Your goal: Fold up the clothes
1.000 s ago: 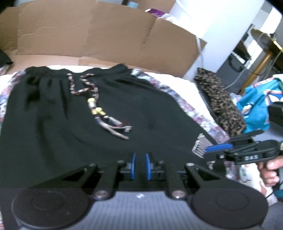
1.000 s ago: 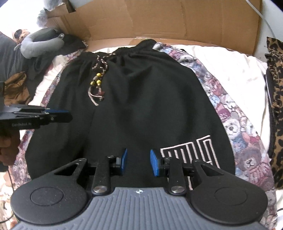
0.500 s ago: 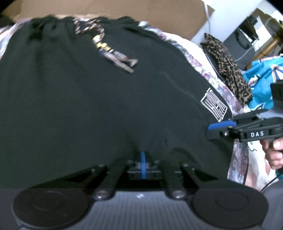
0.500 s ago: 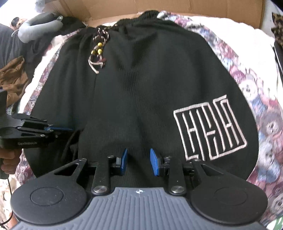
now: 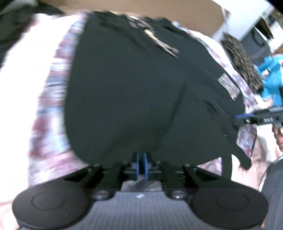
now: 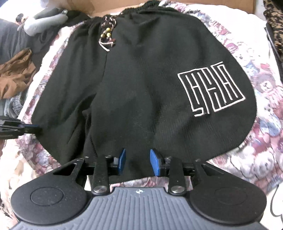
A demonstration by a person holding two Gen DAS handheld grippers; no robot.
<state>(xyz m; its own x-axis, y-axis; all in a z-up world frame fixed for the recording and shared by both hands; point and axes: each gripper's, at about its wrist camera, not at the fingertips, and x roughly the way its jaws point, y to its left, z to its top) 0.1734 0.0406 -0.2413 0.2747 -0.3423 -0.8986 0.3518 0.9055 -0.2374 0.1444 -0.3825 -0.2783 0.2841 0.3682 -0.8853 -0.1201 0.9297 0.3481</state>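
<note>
Black shorts (image 6: 141, 79) lie flat on a bear-patterned bedspread (image 6: 265, 92). They carry a white line emblem (image 6: 210, 92) on the right leg and a beaded drawstring (image 6: 107, 35) at the waistband. My left gripper (image 5: 140, 162) is shut on the near hem of the left leg, its blue pads almost touching; it also appears as a dark bar (image 6: 30, 128) at the shorts' left edge. My right gripper (image 6: 138, 162) stands open over the near hem, with cloth lying between its pads. The left wrist view is blurred and shows the right gripper (image 5: 247, 118) at the shorts' right edge.
Cardboard (image 5: 159, 8) stands behind the bed. A leopard-print cloth (image 5: 242, 58) and a teal garment (image 5: 272, 70) lie to the right. On the left are a brown garment (image 6: 14, 76) and a grey plush toy (image 6: 46, 19). A hand (image 5: 278, 136) holds the right gripper.
My left gripper has gone from open above the shorts to shut on the near hem. Both grippers dropped closer to the hem. The right gripper stayed open.
</note>
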